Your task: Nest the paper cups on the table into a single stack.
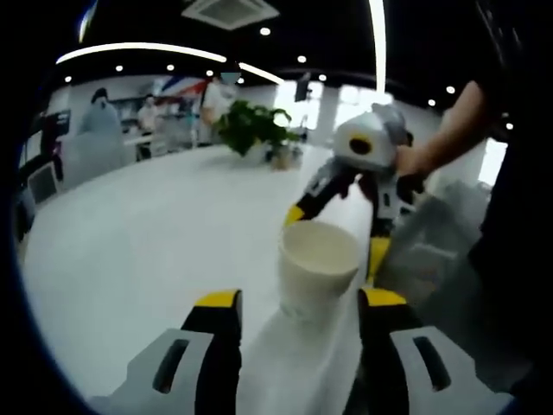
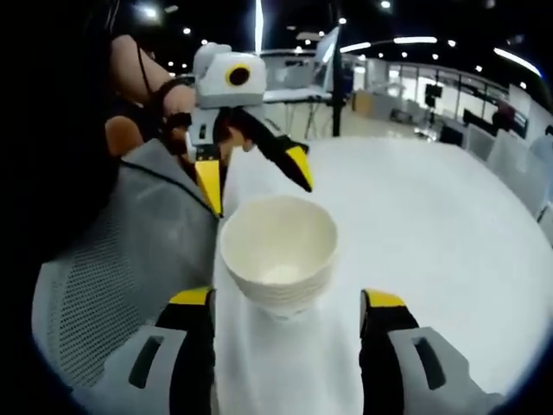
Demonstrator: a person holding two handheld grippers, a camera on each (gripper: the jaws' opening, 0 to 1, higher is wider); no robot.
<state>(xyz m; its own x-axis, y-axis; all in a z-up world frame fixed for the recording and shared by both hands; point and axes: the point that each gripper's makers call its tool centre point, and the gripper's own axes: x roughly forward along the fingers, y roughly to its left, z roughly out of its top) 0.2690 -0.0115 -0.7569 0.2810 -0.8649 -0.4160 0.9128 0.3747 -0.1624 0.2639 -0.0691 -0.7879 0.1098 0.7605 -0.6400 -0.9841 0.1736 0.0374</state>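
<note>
While spread wide, both tongs (image 1: 298, 303) (image 2: 287, 303) around cup stack (image 2: 278, 252).

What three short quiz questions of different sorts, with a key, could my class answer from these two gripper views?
1. True or false: the cup stack stands upright on the table.
2. Multiple choice: the right gripper is A) open around the stack, B) shut on the stack, C) holding a plant.
3. Fill in: in the left gripper view, the leafy thing far across the table is a ____.

Key: 1 true. 2 A; the left gripper is also open. 3 plant.
</note>
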